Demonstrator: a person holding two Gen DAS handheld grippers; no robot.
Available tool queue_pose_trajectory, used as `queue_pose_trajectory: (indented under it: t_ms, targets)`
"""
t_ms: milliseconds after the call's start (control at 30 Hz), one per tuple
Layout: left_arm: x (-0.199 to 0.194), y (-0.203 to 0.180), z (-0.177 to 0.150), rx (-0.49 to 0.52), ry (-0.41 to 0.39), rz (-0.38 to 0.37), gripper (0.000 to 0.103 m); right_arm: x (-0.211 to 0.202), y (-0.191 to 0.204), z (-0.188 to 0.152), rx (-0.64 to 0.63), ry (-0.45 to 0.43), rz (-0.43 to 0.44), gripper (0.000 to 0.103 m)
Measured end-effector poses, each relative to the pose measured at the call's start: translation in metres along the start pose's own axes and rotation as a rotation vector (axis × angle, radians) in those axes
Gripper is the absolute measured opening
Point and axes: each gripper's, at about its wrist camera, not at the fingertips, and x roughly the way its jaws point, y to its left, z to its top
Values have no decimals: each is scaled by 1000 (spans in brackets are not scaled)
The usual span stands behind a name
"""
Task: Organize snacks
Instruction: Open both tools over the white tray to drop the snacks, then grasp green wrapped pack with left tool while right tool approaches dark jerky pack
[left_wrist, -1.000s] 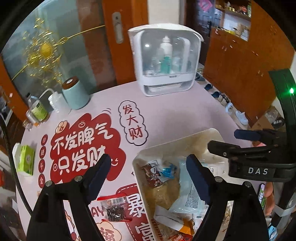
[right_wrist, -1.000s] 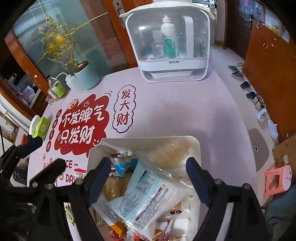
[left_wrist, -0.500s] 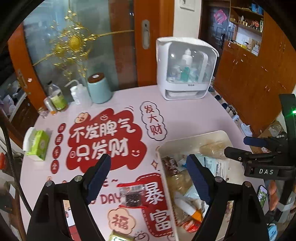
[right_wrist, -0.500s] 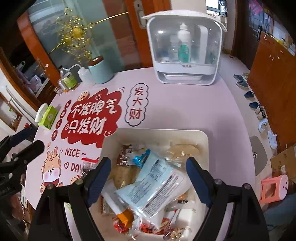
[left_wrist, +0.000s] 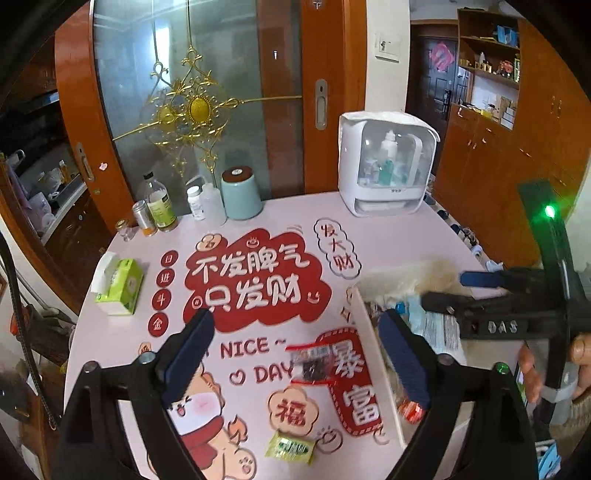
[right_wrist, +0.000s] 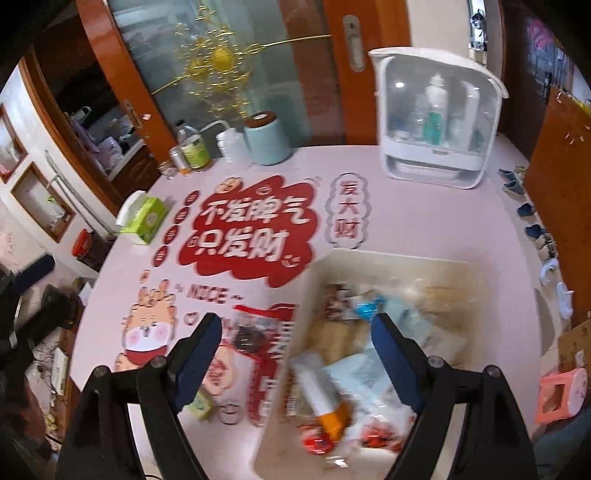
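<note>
A white bin (right_wrist: 399, 260) full of snack packets stands on the pink table; it also shows in the left wrist view (left_wrist: 364, 314) at the right. A clear red-edged packet of dark snacks (left_wrist: 312, 363) lies on the table just left of the bin, also in the right wrist view (right_wrist: 255, 328). A small yellow-green packet (left_wrist: 290, 448) lies nearer the front edge. My left gripper (left_wrist: 295, 354) is open and empty above the red-edged packet. My right gripper (right_wrist: 295, 354) is open and empty above the bin's left wall; it shows from the side in the left wrist view (left_wrist: 472, 291).
A white cabinet with bottles (left_wrist: 388, 166) stands at the back right. A teal canister (left_wrist: 240, 194), several bottles (left_wrist: 159, 205) and a green tissue box (left_wrist: 118, 286) sit at the back left. A pink stool (right_wrist: 561, 391) and shoes are on the floor at right.
Both grippers have pulled back and up, so more of the table shows. The left view now takes in the yellow-green packet. Both stay open and empty.
</note>
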Motion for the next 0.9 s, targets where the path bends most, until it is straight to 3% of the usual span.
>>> queue_pose_trajectory:
  t_ms: [267, 433, 667, 767, 900]
  targets:
    - [12, 23, -63, 7, 59, -20, 95, 31, 38, -18, 35, 35, 20, 84]
    - [56, 27, -115, -25, 137, -13, 95, 56, 42, -37, 105, 47, 9, 84]
    - [131, 26, -193, -46, 314, 1, 95, 91, 45, -61, 148, 115, 0, 84]
    - [153, 27, -211, -70, 378, -12, 95, 102, 47, -66, 151, 135, 0, 84]
    - [166, 29, -221, -101, 406, -42, 95, 110, 50, -69, 145, 151, 2, 84]
